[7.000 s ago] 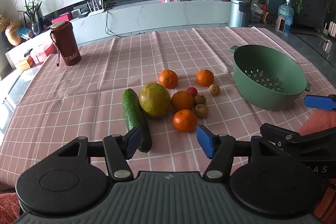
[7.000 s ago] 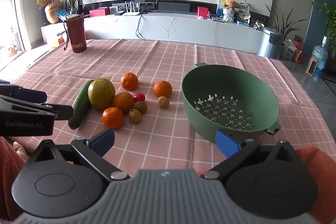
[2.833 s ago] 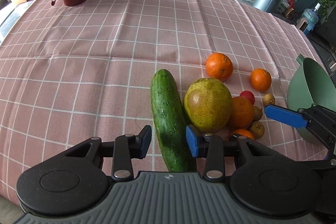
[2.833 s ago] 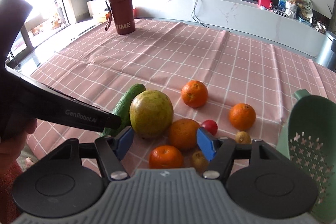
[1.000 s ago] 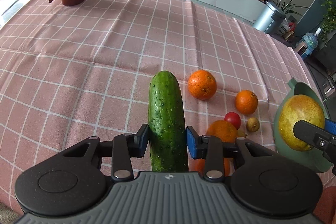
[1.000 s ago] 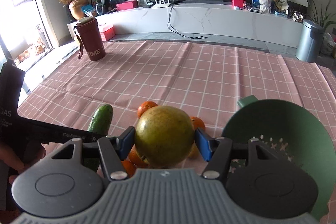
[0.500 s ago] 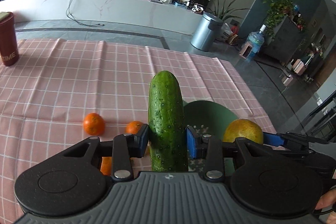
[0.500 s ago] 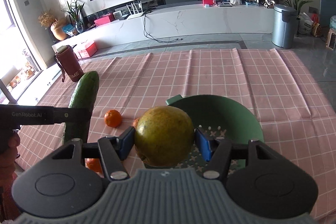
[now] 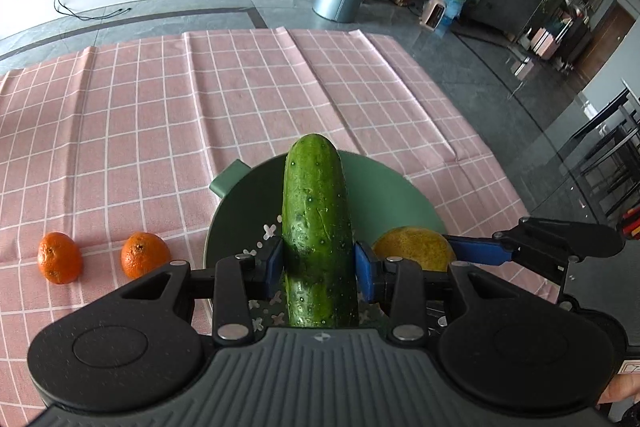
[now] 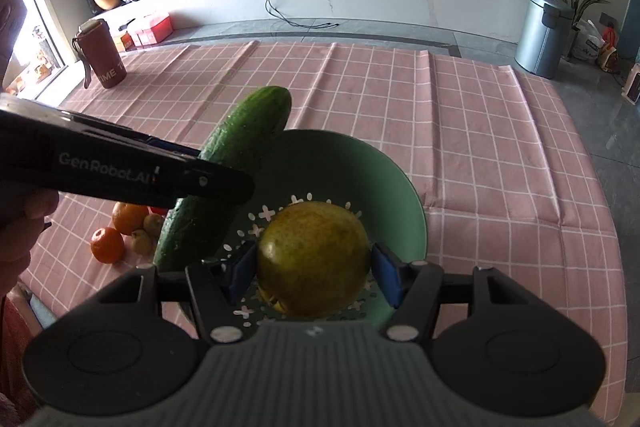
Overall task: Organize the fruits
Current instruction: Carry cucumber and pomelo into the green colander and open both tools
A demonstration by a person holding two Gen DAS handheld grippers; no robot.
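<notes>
Cucumber (image 9: 318, 227) up in the air over the green colander (image 9: 384, 195), clamped at mid-length between the blue pads of the left gripper (image 9: 319, 265), tip pointing far across the table; seen from the right wrist, same cucumber (image 10: 236, 163) slanting from near left up to far right, crossing the colander's left rim (image 10: 416, 211); big yellow-green round fruit (image 10: 314, 259) pinched tight between the pads of the right gripper (image 10: 314, 273), hanging right above the perforated colander floor, not clearly touching it; from the left wrist, that fruit (image 9: 412, 249) just right of the cucumber, with the right gripper's blue finger (image 9: 480, 251) along its far-right side. Left of the colander, two oranges (image 9: 146, 254) (image 9: 59, 257) side by side on the pink checked tablecloth (image 9: 160, 131); from the right wrist, more oranges (image 10: 107, 245) and small brownish fruits (image 10: 140, 242) bunched at near left, partly hidden behind the left gripper's body. Farther out, dark red tumbler (image 10: 102, 53) standing at the far left of the cloth; grey bin (image 10: 544, 33) on the floor beyond the far right corner.
</notes>
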